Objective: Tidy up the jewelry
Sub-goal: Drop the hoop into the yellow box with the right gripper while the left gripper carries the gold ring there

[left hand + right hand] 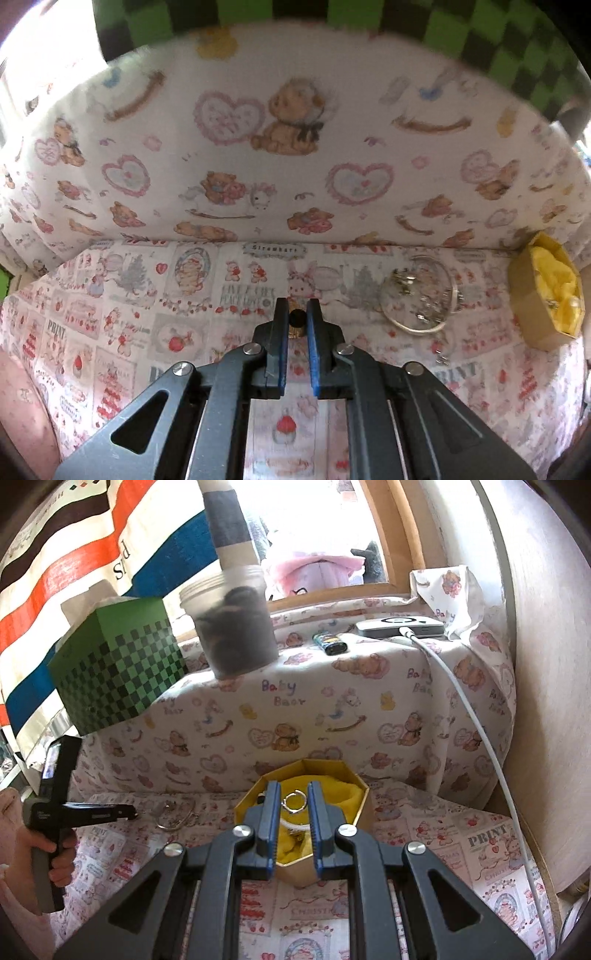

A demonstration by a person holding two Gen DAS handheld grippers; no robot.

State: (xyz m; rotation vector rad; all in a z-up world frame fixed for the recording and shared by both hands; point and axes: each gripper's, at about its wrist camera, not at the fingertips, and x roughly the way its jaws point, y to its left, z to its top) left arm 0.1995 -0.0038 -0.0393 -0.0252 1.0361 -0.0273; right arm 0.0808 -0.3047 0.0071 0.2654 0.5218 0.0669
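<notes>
The left gripper (298, 318) jaws gripped a small gold ring (297, 320); the right gripper (293, 800) jaws stood open over the yellow-lined box (360, 805).

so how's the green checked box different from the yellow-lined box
The green checked box is closed, square-sided and sits up on the covered ledge; the yellow-lined box is open, many-sided and sits lower on the printed cloth. The green one shows no contents; the lined one holds a ring. Both are small boxes.
</notes>
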